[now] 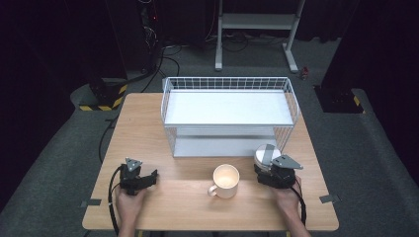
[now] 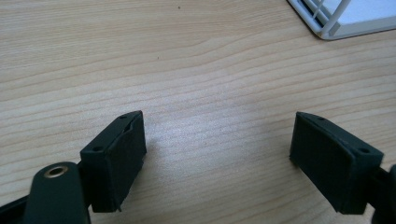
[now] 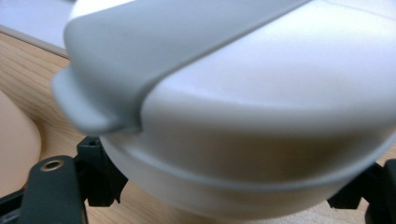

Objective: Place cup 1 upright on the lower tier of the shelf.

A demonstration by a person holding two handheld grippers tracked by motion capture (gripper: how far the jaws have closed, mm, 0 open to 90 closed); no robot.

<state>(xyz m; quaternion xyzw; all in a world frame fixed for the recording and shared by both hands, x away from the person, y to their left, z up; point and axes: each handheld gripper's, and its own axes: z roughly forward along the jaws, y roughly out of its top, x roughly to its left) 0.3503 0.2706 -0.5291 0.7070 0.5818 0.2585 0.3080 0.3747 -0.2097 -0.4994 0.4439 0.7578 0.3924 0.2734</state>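
A white round container with a grey band across its lid (image 1: 267, 154) stands on the wooden table (image 1: 183, 207) at the right, just in front of the wire rack. My right gripper (image 1: 268, 170) reaches it from the near side. In the right gripper view the container (image 3: 261, 140) sits close up between the two black jaws, and my right gripper (image 3: 229, 186) looks shut on its lower wall. My left gripper (image 1: 149, 177) rests low at the table's front left. It is open (image 2: 217, 140), with only bare wood between its jaws.
A cream mug (image 1: 226, 180) stands between the two hands, handle toward the front left; its side shows at the edge (image 3: 14, 149). A white two-level wire rack (image 1: 227, 83) fills the table's far half, and its corner shows (image 2: 327, 23). Cables and a stand lie on the floor beyond.
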